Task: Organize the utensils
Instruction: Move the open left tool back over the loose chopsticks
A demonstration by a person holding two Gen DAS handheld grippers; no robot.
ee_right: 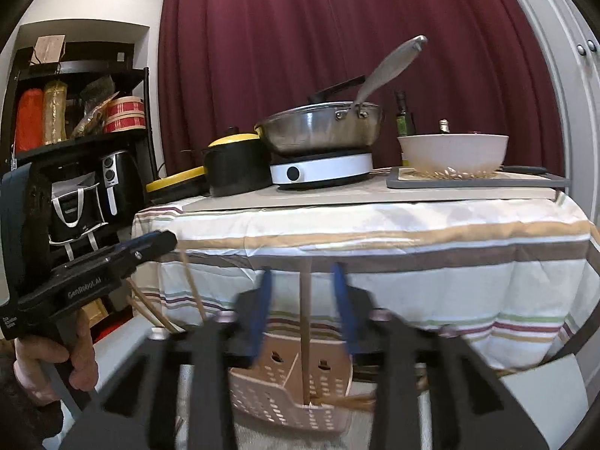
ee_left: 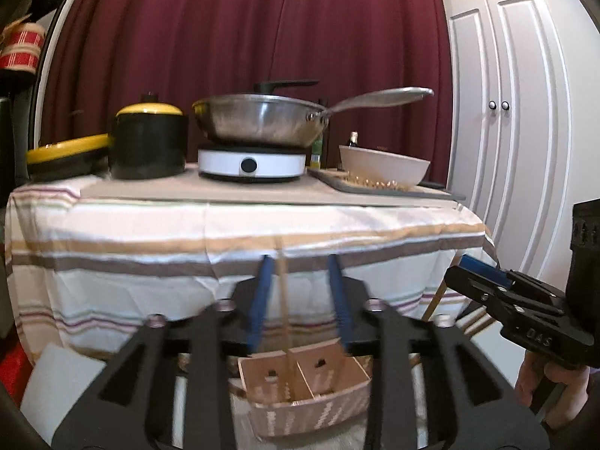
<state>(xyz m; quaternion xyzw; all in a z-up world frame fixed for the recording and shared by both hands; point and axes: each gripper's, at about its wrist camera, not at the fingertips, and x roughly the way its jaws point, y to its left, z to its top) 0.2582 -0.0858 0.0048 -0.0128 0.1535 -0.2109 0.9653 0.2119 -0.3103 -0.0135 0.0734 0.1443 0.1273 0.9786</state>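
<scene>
A pink perforated utensil caddy (ee_left: pixel 311 401) with a middle divider sits low in front of the table; it also shows in the right wrist view (ee_right: pixel 296 390). A thin wooden chopstick (ee_left: pixel 284 300) stands upright in it between my left gripper's (ee_left: pixel 300 258) blue fingers, which are apart and not touching it. In the right wrist view a wooden stick (ee_right: pixel 305 322) stands in the caddy between my right gripper's (ee_right: pixel 302 270) open fingers. More wooden sticks (ee_right: pixel 157 311) lean at the left below the left gripper body (ee_right: pixel 93 270).
A table with a striped cloth (ee_left: pixel 225 240) holds a steel pan (ee_left: pixel 262 118) on a white hotplate (ee_left: pixel 251 165), a black pot with yellow lid (ee_left: pixel 148 142), a white bowl (ee_left: pixel 382 167) on a grey tray, and bottles. White cupboard doors (ee_left: pixel 510 112) stand right; shelves (ee_right: pixel 75 131) left.
</scene>
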